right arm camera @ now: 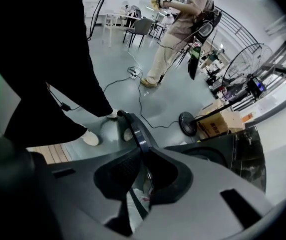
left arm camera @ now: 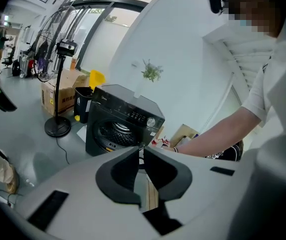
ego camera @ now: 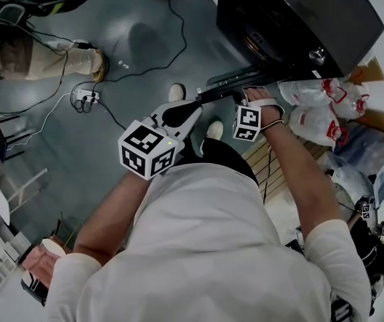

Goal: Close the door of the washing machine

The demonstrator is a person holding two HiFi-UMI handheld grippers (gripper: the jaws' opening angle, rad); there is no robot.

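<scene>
The black washing machine stands ahead at the upper right, its drum mouth showing in the left gripper view. Its door hangs open toward me. My right gripper is shut on the door's rim, and in the right gripper view that dark rim runs up from between the two pads at the right gripper. My left gripper hovers beside the door at its left, apart from it. In its own view the left gripper is shut with nothing in it and faces the machine.
Red-and-white plastic bags lie right of the machine beside a wooden pallet. Cables and a power strip cross the grey floor at the left. Another person stands farther off. A fan stand and cardboard boxes sit behind the machine.
</scene>
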